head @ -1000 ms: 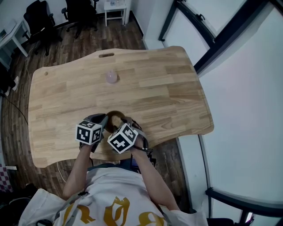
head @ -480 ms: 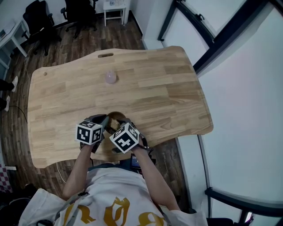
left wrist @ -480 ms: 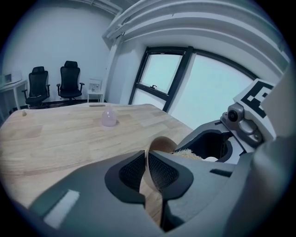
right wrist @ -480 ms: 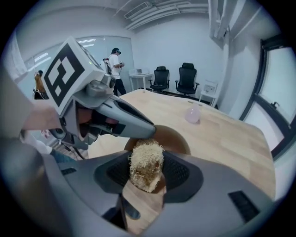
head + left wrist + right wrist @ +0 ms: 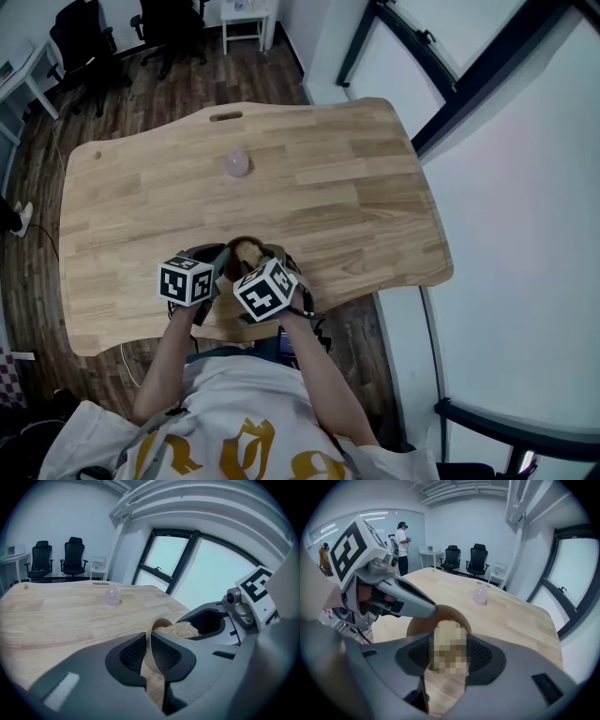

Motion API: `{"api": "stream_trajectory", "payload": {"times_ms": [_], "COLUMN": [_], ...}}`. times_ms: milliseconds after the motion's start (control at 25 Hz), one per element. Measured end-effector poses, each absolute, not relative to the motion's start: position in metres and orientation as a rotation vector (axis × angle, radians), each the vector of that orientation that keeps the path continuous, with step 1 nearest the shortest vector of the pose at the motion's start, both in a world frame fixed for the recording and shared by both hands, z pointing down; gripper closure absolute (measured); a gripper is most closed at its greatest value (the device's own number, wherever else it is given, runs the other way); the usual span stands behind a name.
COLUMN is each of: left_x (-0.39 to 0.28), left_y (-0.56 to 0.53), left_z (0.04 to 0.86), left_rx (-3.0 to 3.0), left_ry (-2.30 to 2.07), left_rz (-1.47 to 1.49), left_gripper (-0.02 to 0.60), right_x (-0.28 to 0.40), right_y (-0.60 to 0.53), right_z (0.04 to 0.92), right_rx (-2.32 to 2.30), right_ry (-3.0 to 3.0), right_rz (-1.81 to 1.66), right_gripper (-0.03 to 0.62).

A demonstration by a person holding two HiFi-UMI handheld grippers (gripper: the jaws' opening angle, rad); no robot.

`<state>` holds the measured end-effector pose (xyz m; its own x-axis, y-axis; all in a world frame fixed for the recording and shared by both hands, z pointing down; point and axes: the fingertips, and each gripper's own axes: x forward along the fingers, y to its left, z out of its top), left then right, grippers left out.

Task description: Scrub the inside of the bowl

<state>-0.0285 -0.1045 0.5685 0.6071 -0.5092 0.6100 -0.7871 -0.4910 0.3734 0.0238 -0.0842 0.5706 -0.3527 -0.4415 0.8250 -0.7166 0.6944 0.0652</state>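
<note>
A small brown wooden bowl (image 5: 242,249) rests on the table near its front edge. My left gripper (image 5: 149,649) is shut on the bowl's near rim (image 5: 161,622), with the wall pinched between its pads. A pale, fibrous scrubber (image 5: 180,630) sits inside the bowl, and my right gripper (image 5: 449,652) is shut on it. In the right gripper view the scrubber (image 5: 449,634) partly hides the bowl (image 5: 421,623), and the left gripper (image 5: 412,603) reaches in from the left. In the head view the two marker cubes (image 5: 186,281) cover most of the bowl.
A small pink translucent dome (image 5: 236,165) stands on the wooden table (image 5: 356,187) farther back. Office chairs (image 5: 469,560) and a white side table stand beyond the far edge. A person (image 5: 401,543) stands at the room's far side. Windows run along the right.
My right gripper has shifted slightly with the scrubber inside the bowl, out to the right and part of the way back. The left gripper and the bowl have stayed put.
</note>
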Motion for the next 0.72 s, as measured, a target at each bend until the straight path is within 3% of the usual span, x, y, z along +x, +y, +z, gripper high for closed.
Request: {"api": "stream_trajectory", "payload": {"times_ms": [400,720], "left_x": [-0.044,-0.037], "left_y": [-0.107,-0.106], "left_z": [0.569,0.565], "left_rx": [2.170,2.160], "left_ry": [-1.050,-1.011], "left_rz": [0.523,0.475], "left_gripper": [0.555,0.555], "right_x": [-0.002,-0.002], "right_y": [-0.060,-0.073], "right_z": [0.574,0.562], "right_rx": [0.659,0.712], "right_ry": [-2.080,-2.104], "right_rz": [0.535,0.341], "right_gripper": [0.408,0.408]}}
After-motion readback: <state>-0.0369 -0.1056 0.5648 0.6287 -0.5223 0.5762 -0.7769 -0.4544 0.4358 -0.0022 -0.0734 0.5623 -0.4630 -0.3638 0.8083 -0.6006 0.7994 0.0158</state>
